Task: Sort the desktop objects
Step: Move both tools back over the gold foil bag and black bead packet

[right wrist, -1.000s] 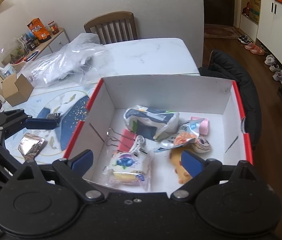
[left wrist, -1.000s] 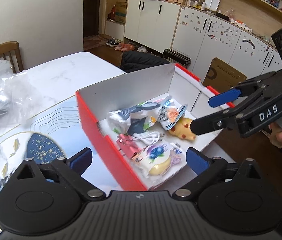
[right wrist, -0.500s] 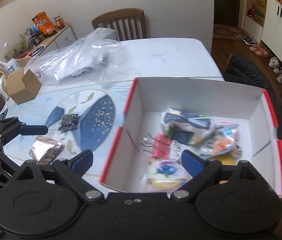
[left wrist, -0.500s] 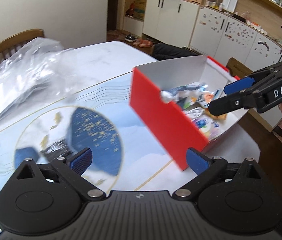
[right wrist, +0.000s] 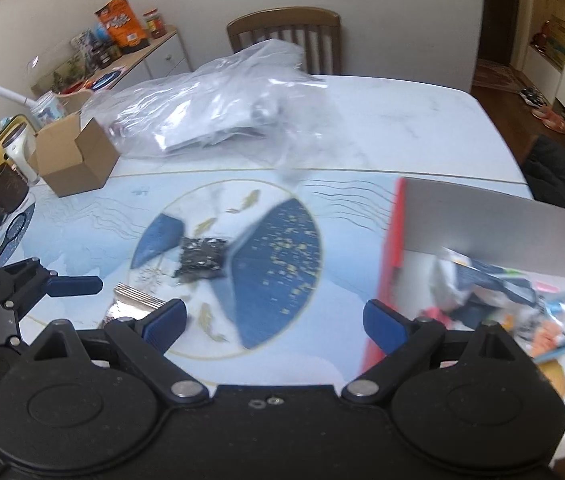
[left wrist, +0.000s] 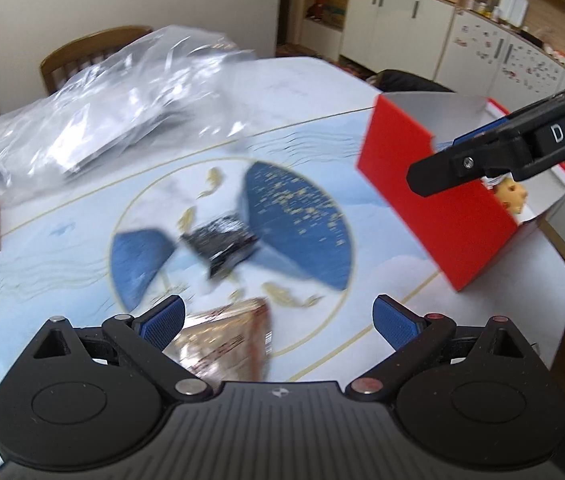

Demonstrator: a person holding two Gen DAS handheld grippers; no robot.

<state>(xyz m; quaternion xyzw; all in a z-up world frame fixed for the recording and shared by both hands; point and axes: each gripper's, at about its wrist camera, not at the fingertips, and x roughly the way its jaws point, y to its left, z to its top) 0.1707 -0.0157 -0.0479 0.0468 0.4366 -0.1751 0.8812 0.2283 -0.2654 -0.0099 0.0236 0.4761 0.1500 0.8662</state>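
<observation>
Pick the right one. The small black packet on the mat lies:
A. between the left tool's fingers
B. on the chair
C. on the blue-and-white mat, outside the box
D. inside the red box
C: the black packet lies on the mat, left of the red box, with no tool touching it.

Black plastic left gripper (left wrist: 278,322) with blue-padded jaws, silver screws, ribbed housing, like the right gripper (right wrist: 272,320).

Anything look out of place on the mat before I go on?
Two packets still lie loose on the mat, outside the red box: a black one at centre and a silver foil one nearer the tools. Nothing looks spilled or damaged.
</observation>
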